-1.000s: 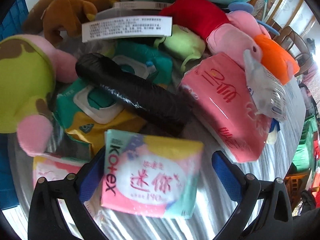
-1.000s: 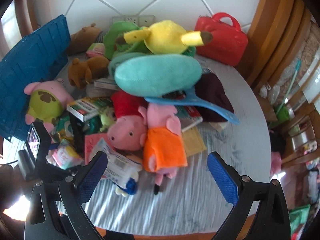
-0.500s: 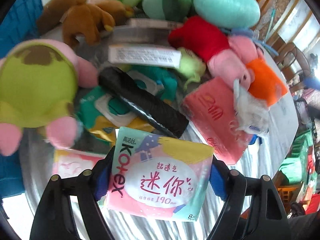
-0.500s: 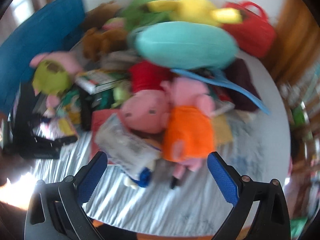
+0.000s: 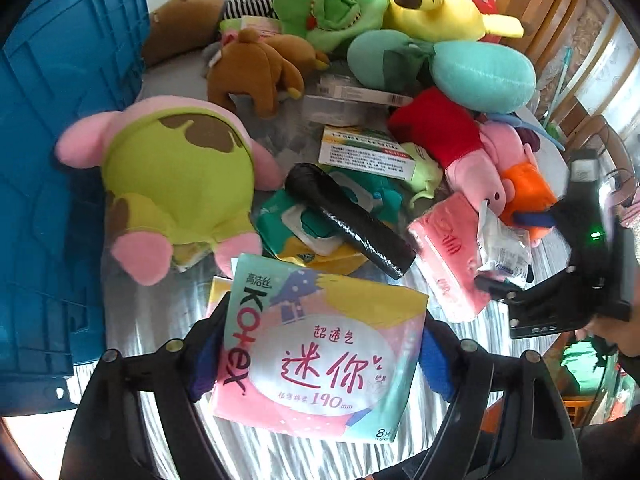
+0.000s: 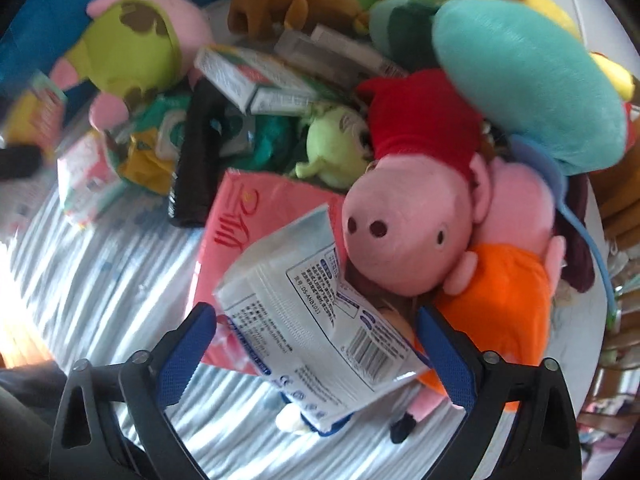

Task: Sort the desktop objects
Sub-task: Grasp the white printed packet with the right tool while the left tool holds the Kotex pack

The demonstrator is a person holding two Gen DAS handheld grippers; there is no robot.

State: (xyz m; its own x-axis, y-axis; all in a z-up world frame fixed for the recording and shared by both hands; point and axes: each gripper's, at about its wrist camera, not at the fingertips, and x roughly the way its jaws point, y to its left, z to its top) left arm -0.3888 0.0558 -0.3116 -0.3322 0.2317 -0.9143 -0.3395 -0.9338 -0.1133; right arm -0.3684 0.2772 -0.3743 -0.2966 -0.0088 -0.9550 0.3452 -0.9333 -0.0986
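Note:
A pink and teal Kotex pad pack (image 5: 320,344) hangs above the striped tablecloth (image 5: 160,320), and my left gripper (image 5: 320,350) is shut on it, its blue pads pressed against both sides. My right gripper (image 6: 316,320) points down over the heap, open. A white plastic pack with blue print (image 6: 316,320) lies between its blue fingers (image 6: 188,344) with a gap on each side. That white pack rests on a pink tissue pack (image 6: 248,220) and leans against the pink pig plush (image 6: 400,232) in the red dress. In the left wrist view the white pack (image 5: 504,244) sits at the right.
A blue crate (image 5: 60,160) stands at the left. Plush toys crowd the table: a green and pink one (image 5: 176,176), brown ones (image 5: 256,68), a teal cushion (image 5: 484,76). A black roll (image 5: 348,220), wet wipes (image 5: 304,224) and boxes (image 5: 368,156) lie among them. Wooden chairs (image 5: 532,4) stand behind.
My left gripper closed on the Kotex pack and lifted it off the cloth. My right gripper came down and rolled, from high above the heap to straddling the white pack.

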